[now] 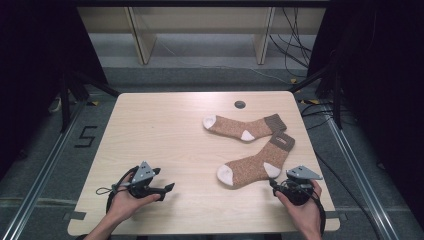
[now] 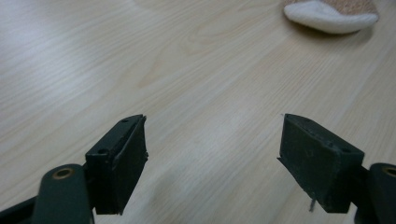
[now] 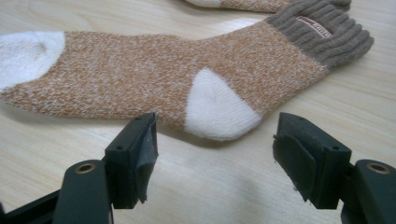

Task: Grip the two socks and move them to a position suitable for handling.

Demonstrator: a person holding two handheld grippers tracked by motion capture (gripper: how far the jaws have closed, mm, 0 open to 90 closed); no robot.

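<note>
- A light wooden bench [image 1: 165, 135] seen from above carries two socks, both on its right half.
- Both socks are orange-brown with white toes, white heels and darker brown ribbed cuffs.
- The near sock [image 1: 255, 165] lies slanted, its white toe toward the person and its cuff [image 1: 283, 141] pointing away to the right. A small label sits on that cuff.
- The far sock [image 1: 243, 128] lies flat just behind it, toe to the left and cuff to the right. The two cuffs lie very close together; whether they touch cannot be told.
- Two hands come in from the bottom edge, each holding one gripper.
- The left gripper [image 1: 165, 186] rests low over bare wood at the bench's front left, well apart from both socks. In the left gripper view its two black jaws stand wide apart with nothing between them, and the near sock's white toe [image 2: 330, 16] shows at the top right.
- The right gripper [image 1: 273, 184] sits at the front right, just beside the near sock's white heel [image 1: 271, 170]. In the right gripper view its jaws are spread wide and empty, with the heel [image 3: 217, 108] lying just ahead of the gap, not touched.
- One small dark round cap [image 1: 240, 104] is set into the bench near its far edge.
</note>
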